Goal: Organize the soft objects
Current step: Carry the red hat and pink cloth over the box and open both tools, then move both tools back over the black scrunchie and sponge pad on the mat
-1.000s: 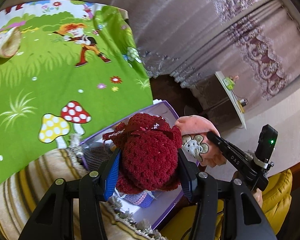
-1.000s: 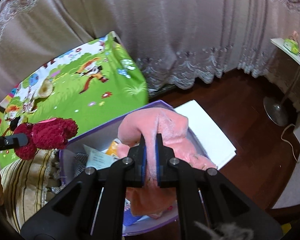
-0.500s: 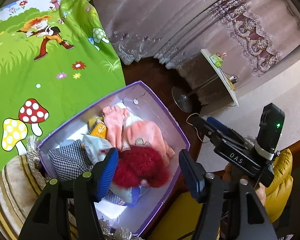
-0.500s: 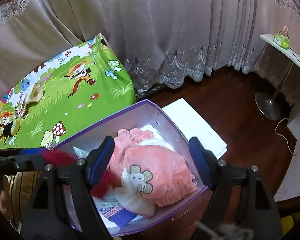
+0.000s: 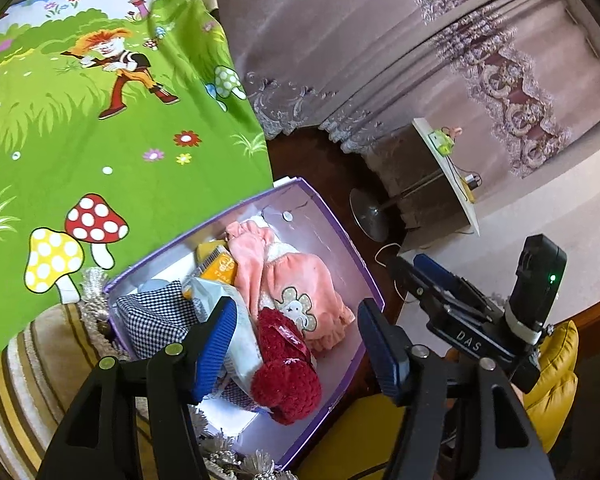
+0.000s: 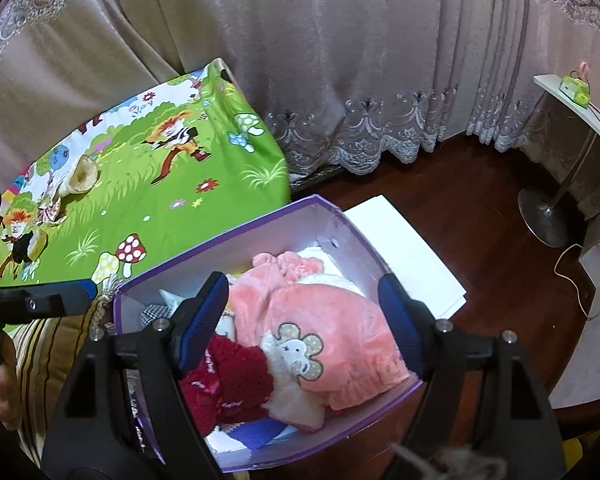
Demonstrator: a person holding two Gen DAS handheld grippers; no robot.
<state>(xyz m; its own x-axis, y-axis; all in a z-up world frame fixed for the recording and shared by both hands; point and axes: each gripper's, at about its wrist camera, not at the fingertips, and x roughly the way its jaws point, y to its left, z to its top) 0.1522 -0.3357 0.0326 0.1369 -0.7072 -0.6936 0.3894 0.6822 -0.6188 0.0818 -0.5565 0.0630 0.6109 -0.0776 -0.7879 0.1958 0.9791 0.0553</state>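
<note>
Curtained room, dark wood floor, green cartoon sheet (image 6: 140, 200) far left, purple box (image 6: 236, 236) near centre. Inside: pink elephant garment (image 6: 320, 320) right, crimson knit (image 6: 228, 384) near left, both resting loose. Left gripper (image 5: 292, 344) and right gripper (image 6: 304, 320) above, jaws wide, empty; likely light, limp, squashy, best pinched at a thick fold.

box (image 6: 340, 216) top open | clothes (image 6: 324, 320) fill inside | green mat (image 6: 148, 200) flanks left
</note>
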